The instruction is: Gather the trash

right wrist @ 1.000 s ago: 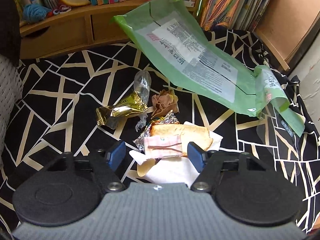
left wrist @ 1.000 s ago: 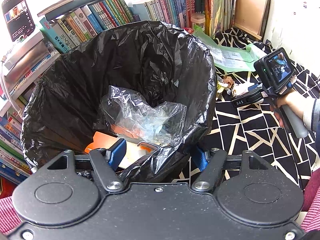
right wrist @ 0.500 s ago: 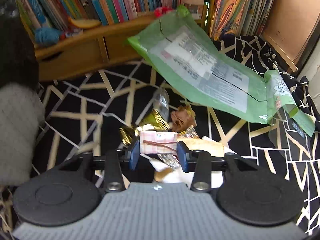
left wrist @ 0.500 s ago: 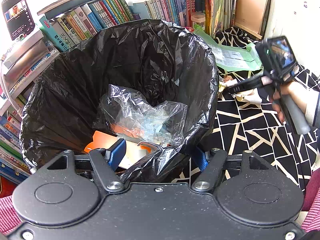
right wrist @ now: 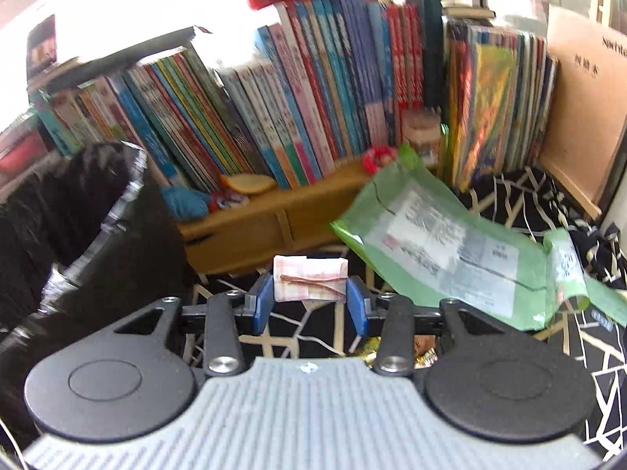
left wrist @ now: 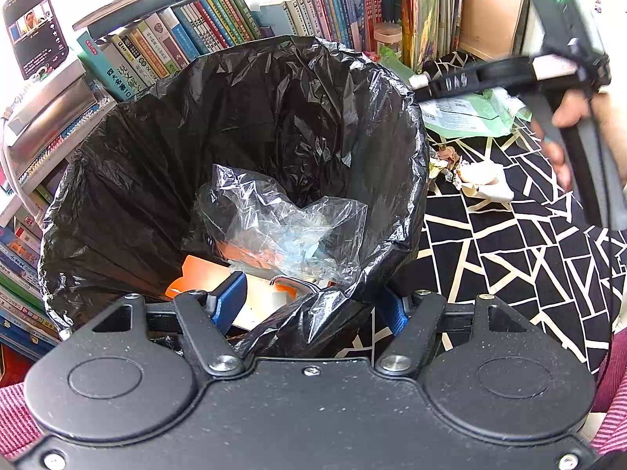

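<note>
Pink wrapper (right wrist: 309, 278) risen, crumpled flat

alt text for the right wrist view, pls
The right gripper holds a small pink-and-white wrapper between its blue pads, lifted above a black cloth with pale lines. A green mailer bag lies to the right, a black-lined trash bin stands at left, and bookshelves fill the background.

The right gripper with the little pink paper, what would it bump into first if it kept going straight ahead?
Probably the wooden shelf under the books. The right gripper, shut on the pink wrapper, points at its front, just past the black patterned cloth. Depth is hard to judge, so it might meet the cloth first.
</note>
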Available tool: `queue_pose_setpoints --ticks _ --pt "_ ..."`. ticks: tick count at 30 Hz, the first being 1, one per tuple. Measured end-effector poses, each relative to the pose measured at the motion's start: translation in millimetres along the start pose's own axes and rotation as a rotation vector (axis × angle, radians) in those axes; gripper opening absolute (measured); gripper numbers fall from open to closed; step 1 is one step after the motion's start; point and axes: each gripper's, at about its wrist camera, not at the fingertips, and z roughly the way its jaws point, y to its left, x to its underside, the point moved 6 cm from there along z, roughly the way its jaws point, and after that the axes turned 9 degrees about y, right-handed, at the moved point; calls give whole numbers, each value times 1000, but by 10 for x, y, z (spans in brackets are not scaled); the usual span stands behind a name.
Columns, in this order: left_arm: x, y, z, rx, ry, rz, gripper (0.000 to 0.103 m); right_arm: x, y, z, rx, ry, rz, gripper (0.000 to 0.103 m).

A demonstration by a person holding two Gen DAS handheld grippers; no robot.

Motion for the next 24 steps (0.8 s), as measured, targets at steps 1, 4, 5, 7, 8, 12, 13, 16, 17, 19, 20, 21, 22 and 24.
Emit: queue_pose_setpoints --ticks 1,4,5,7,8,12,13,16,17,19,20,21,22,24 --pt "3 0 2 -1 0 1 68 -35 46 -62 -11 -19 -9 47" --pt "5 -3 11 -3 -2 2 69 -166 247 -350 -67 -100 -53 47" --pt "5 -3 14 -4 -2 3 69 -205 324 -455 -86 -128 -70 47" --pt "7 -6 14 -5 -2 4 69 -277 500 -654 -140 -176 -103 47" --pt "8 -7 12 -5 -2 3 69 -303 597 -746 -175 -194 -122 47" --pt "10 -9 12 -7 -2 4 69 -362 997 -971 -288 -234 -206 47" --pt "11 -8 13 -6 -1 3 69 -368 1094 -989 -312 -239 -226 48" --pt "13 -11 13 -6 -2 5 69 -346 1317 -949 -319 -247 -296 62" --pt "13 -11 14 -6 -3 6 69 -307 1379 -922 -304 -249 -318 69" --pt "17 -7 16 -6 -6 6 69 -236 1432 -867 -275 -249 -348 78" --pt "19 -6 15 -5 -7 5 69 -199 1441 -846 -273 -244 -357 82" --pt "20 -5 15 -4 -7 4 69 -176 1447 -834 -272 -238 -357 82" --pt "22 -6 11 -5 -8 4 69 -166 1434 -815 -268 -233 -348 83" --pt "28 -9 4 -7 -8 5 69 -171 1378 -784 -256 -228 -322 84"
